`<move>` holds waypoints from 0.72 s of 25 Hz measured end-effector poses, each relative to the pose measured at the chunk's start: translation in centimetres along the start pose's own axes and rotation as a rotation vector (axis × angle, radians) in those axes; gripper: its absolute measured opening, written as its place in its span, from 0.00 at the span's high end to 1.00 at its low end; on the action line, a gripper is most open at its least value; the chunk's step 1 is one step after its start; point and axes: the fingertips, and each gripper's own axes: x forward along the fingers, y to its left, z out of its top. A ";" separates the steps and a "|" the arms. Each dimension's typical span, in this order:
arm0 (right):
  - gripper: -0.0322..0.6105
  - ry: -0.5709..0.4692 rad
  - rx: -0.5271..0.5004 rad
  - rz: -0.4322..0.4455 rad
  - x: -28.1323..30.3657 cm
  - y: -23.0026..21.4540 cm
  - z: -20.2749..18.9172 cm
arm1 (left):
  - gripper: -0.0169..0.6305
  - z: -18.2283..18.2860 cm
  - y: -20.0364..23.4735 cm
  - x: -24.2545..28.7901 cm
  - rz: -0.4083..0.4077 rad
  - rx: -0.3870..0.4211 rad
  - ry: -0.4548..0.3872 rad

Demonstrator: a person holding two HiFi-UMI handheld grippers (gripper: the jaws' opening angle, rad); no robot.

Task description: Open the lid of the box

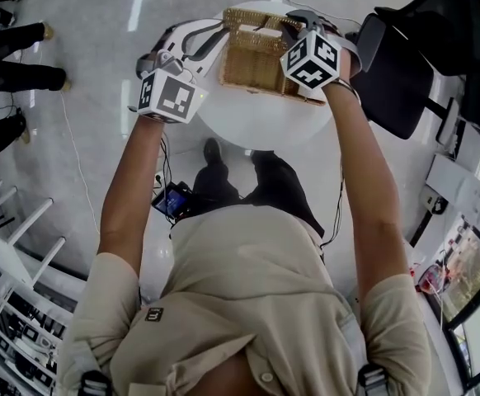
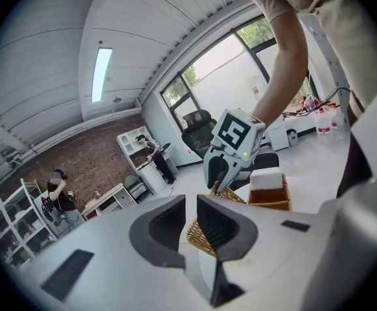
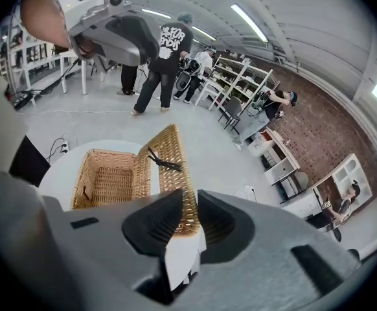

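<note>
Wicker lid (image 3: 168, 164) upright.
Clamping its edge with right gripper (image 3: 188, 198) to hold it open; pinching box (image 3: 107, 180) corner with left gripper (image 2: 190, 201) (steadying, presumably).

Rough woven wicker box (image 3: 107, 177) and lid (image 3: 171, 164), smooth white table (image 1: 265, 126), matt grey plastic right hand-held gripper (image 3: 190, 205)
</note>
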 end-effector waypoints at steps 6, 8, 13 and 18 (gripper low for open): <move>0.84 0.038 0.010 0.009 1.6 -0.9 -0.6 | 0.89 0.6 0.7 -1.0 0.022 -0.001 -0.003; 0.84 0.051 0.015 0.016 1.8 -1.2 -0.8 | 0.89 1.0 0.9 -1.4 0.028 -0.001 -0.003; 0.84 0.075 0.041 0.034 2.8 -1.3 -1.6 | 0.89 2.0 1.3 -2.3 0.049 0.003 -0.009; 0.84 0.104 0.063 0.059 3.7 -1.7 -2.4 | 0.89 3.3 2.0 -3.3 0.078 0.003 -0.014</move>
